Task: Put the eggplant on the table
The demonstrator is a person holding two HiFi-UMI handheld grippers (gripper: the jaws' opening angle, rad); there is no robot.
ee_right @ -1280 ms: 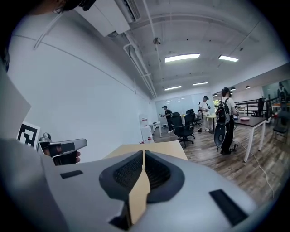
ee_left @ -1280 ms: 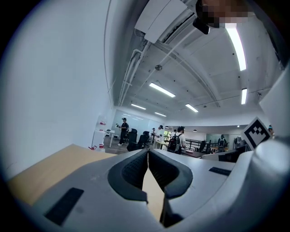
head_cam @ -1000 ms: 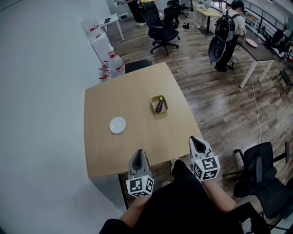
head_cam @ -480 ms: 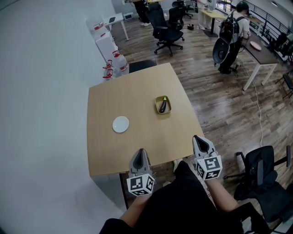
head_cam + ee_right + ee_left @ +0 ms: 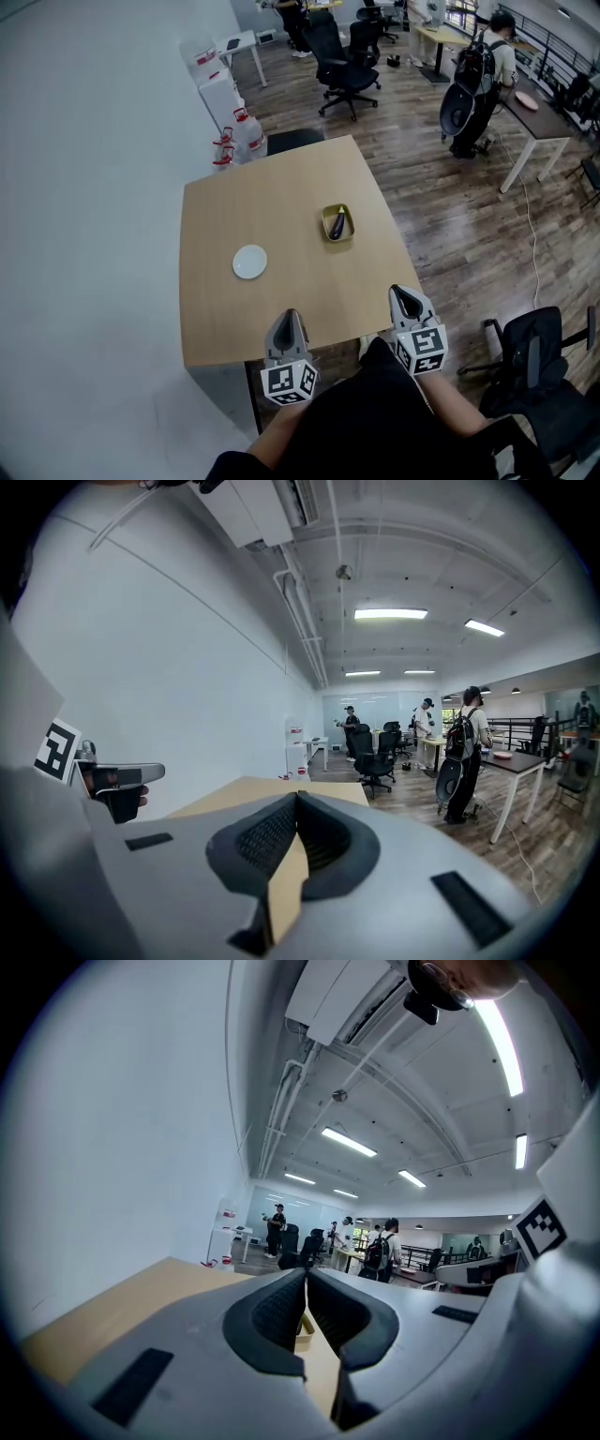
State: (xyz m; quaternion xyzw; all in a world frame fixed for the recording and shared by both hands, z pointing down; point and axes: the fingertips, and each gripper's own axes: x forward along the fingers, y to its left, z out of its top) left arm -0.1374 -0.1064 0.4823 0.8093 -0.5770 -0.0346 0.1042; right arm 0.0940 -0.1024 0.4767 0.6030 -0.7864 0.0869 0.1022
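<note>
Count taken: one square light-wood table (image 5: 216,309). On it: one round white plate (image 5: 249,262), one small yellow rectangular dish (image 5: 328,214), one dark purple eggplant (image 5: 337,225). Two grey grippers with marker cubes at the near edge: left gripper (image 5: 288,317), right gripper (image 5: 402,293). Two persons far off: a backpack wearer (image 5: 486,66) and a dark-clothed person (image 5: 292,11). One black office chair (image 5: 534,356) near right.
</note>
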